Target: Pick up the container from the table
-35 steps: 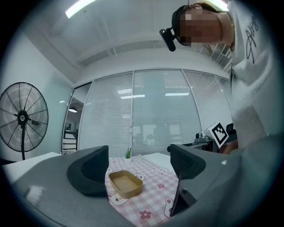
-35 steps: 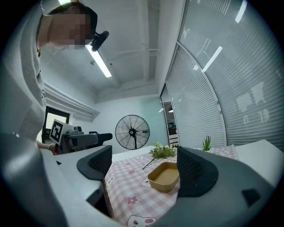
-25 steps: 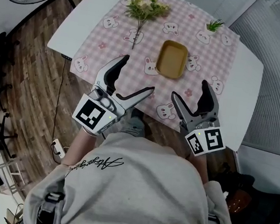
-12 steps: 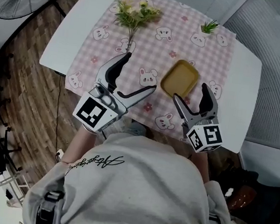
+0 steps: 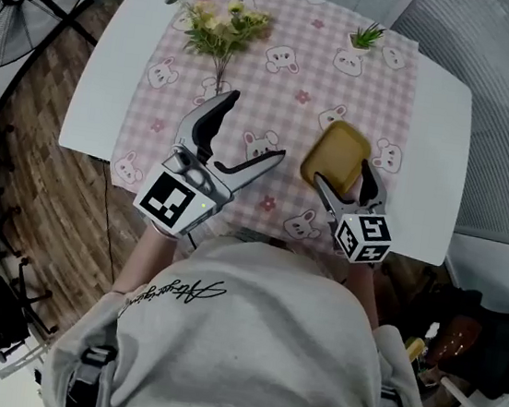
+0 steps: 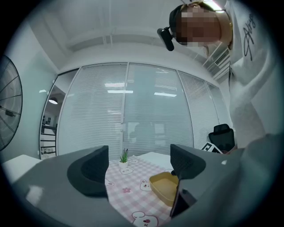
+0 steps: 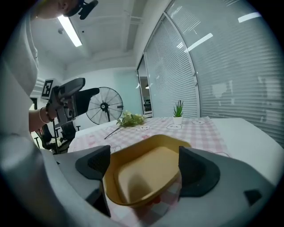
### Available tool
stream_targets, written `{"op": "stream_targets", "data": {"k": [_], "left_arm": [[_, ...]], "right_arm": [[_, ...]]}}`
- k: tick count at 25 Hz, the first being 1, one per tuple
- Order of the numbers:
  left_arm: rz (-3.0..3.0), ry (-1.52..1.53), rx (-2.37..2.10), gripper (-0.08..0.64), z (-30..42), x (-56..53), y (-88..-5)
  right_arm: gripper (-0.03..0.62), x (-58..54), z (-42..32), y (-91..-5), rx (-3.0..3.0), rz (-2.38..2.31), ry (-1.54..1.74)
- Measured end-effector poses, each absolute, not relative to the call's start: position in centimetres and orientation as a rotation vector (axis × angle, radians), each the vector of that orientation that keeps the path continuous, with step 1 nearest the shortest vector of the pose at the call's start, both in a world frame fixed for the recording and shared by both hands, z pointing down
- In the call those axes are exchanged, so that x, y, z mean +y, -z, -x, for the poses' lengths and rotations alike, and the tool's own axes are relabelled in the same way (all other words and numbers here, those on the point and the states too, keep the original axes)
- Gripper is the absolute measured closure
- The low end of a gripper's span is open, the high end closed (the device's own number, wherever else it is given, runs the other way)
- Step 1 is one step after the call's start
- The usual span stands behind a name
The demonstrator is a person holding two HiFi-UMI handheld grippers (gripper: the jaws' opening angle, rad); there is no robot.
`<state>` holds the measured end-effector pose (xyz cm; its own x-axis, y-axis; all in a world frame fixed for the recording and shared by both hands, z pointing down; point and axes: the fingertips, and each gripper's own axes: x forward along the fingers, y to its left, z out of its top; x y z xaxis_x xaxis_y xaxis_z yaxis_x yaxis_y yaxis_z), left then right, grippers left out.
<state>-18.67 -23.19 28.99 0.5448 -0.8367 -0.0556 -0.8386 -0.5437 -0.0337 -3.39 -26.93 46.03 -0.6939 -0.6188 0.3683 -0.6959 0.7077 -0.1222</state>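
While right gripper point(image 5: 342, 175) straddles the container point(image 5: 335, 153) near the table point(image 5: 439, 111) edge

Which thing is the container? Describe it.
The white table carries a pink bunny cloth; look at its near right edge. It is the shallow mustard-yellow tray at the right gripper; its neighbours are only flowers and a small potted plant.

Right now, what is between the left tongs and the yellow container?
Only bare pink bunny tablecloth. In the head view nothing stands between the open left tongs and the container. The left gripper view shows the same.
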Motion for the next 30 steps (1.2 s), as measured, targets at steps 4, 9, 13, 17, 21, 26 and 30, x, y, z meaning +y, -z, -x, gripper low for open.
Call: {"op": "stream_targets", "data": {"k": [4, 9, 13, 17, 21, 26, 30], "left_arm": [[2.751, -0.034, 1.420, 0.140, 18.4, -24.4, -30.2], [2.824, 0.006, 1.325, 0.140, 17.4, -25.3, -32.2], [2.898, 0.057, 1.222, 0.140, 15.9, -25.9, -34.4], [2.951, 0.143, 1.106, 0.140, 14.2, -26.2, -36.4], [2.982, 0.259, 0.910, 0.140, 12.0, -25.6, -38.3], [3.003, 0.452, 0.633, 0.140, 8.8, -24.2, -41.6], [3.004, 0.522, 0.562, 0.140, 7.3, -24.2, -43.5]], "right_arm": [[0.126, -27.7, 3.2, -46.8, -2.603, -1.078, -0.372], [0.126, -28.0, 3.1, -47.0, -2.596, -1.119, -0.364], [0.127, -28.0, 2.7, -47.0, -2.601, -1.160, -0.386], [0.127, -28.0, 2.3, -46.9, -2.607, -1.176, -0.392], [0.129, -28.1, 2.1, -47.0, -2.603, -1.185, -0.389], [0.129, -28.4, 2.0, -47.1, -2.589, -1.196, -0.388], [0.130, -28.6, 2.5, -47.2, -2.579, -1.176, -0.362]]}}
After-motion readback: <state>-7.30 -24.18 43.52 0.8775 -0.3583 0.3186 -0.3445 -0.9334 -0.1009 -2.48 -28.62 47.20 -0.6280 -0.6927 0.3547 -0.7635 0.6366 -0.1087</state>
